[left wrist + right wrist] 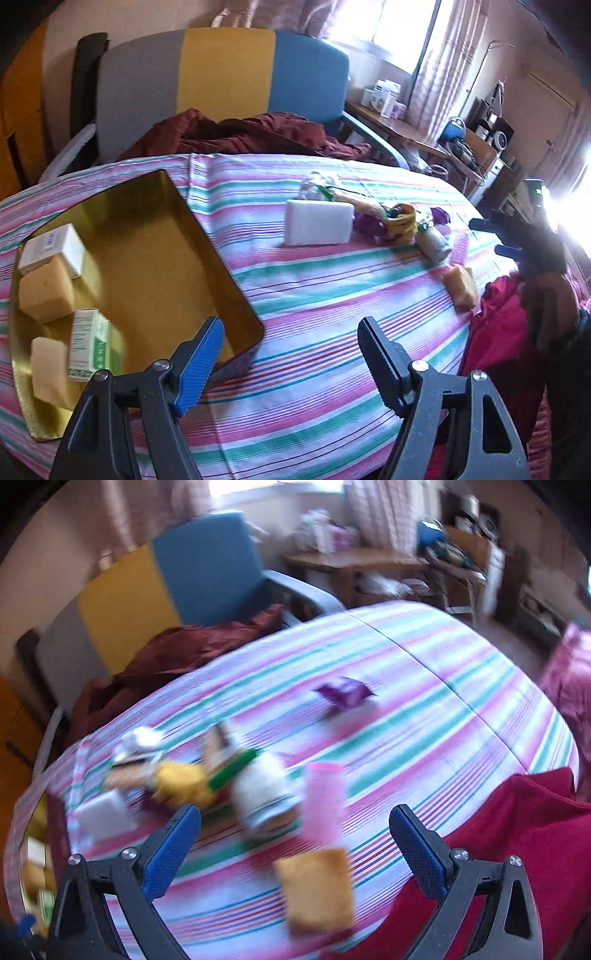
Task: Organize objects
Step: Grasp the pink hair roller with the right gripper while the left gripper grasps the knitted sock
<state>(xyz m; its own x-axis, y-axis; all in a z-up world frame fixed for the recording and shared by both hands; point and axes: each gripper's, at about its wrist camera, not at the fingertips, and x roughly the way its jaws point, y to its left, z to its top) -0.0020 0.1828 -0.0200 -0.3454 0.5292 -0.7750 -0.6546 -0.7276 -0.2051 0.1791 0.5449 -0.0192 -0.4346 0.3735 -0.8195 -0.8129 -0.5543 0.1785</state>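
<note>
Left gripper: jaws spread wide, nothing between them, poised above the striped tablecloth just beside the tray's near right corner.
Right gripper: jaws likewise spread and empty; the view is blurred by motion.
Gold tray: lies at the left of the table, holding four things in its left half.
Tan blocks in tray: two, one near, one farther.
Cartons in tray: two, a green-and-white one standing between the tan blocks, and a white one at the far end, touching the farther block.
Loose tan block: one, lying on the cloth between the right gripper's fingers, just beside the red cloth at the table's edge.
Pink cylinder: one, upright beyond that block.
White roll: one, just left of the cylinder.
Yellow piece: one, with a green stick across it; details too blurred to tell.
White flat block: one, mid-table, apart from the tray.
Purple wrapper: one, farther out, alone.
Chair: one, grey, yellow and blue, behind the table with dark red fabric heaped on it.
</note>
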